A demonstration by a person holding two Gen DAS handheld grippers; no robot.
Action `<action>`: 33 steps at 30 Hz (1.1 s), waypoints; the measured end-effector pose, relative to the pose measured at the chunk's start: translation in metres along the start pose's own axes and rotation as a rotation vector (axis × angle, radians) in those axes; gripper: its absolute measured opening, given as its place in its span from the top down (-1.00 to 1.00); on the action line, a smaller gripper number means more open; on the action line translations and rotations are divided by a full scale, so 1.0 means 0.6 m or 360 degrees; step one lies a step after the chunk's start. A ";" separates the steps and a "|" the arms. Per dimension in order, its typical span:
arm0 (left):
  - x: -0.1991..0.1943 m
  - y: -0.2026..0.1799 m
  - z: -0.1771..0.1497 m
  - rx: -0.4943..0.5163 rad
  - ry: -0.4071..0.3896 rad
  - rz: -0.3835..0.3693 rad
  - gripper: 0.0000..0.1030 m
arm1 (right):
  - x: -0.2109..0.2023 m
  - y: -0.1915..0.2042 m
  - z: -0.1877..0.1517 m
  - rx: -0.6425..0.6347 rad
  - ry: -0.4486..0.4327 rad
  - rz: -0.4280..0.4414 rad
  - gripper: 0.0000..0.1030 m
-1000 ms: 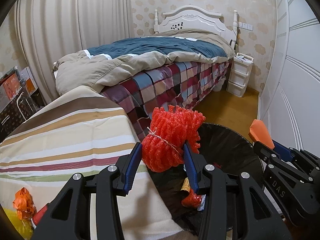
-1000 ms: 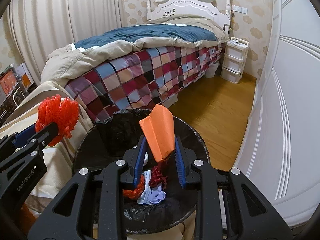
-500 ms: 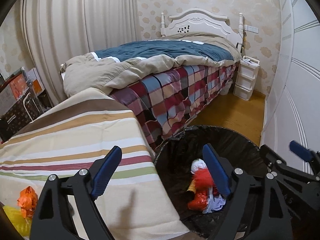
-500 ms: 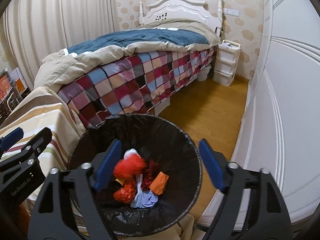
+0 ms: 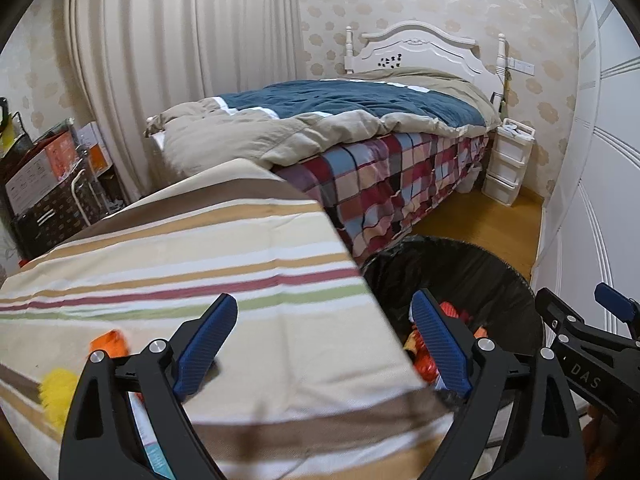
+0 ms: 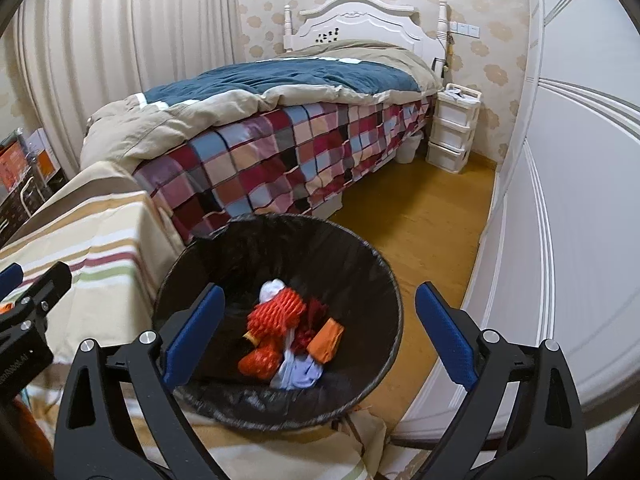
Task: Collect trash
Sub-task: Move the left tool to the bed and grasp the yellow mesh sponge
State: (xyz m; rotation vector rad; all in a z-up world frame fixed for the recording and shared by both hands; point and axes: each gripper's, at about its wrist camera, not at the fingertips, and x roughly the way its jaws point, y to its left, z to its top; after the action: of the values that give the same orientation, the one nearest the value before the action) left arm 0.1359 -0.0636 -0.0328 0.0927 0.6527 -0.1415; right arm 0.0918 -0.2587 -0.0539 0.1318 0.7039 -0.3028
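Behind the left gripper's [image 5: 324,344] left finger [image 5: 206,344], a blurred orange scrap [image 5: 110,343], a fuzzy yellow clump [image 5: 58,394] and a white-and-teal packet [image 5: 150,436] are partly hidden. Its right finger [image 5: 440,344] covers most red litter [image 5: 424,364] inside the black-lined bin [image 5: 500,280].

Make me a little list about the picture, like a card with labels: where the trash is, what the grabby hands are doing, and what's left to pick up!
Place: bedroom, bed behind
Trash bin: black-lined, on the floor beside the striped cloth
In the bin: red foam net, orange paper, white crumpled paper
Left gripper: open, empty, over the striped cloth's edge
Right gripper: open, empty, above the bin
Still to pick up: orange scrap and yellow scrap on the cloth
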 end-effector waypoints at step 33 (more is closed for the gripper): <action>-0.125 0.214 -0.145 -0.0214 0.0045 0.0351 -0.72 | -0.117 0.185 -0.109 -0.0283 0.0091 0.0333 -0.83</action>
State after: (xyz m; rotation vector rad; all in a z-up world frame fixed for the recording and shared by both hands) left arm 0.0457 0.0817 -0.0503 0.0368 0.6738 0.1162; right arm 0.0362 -0.1229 -0.0558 0.0442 0.7636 -0.0355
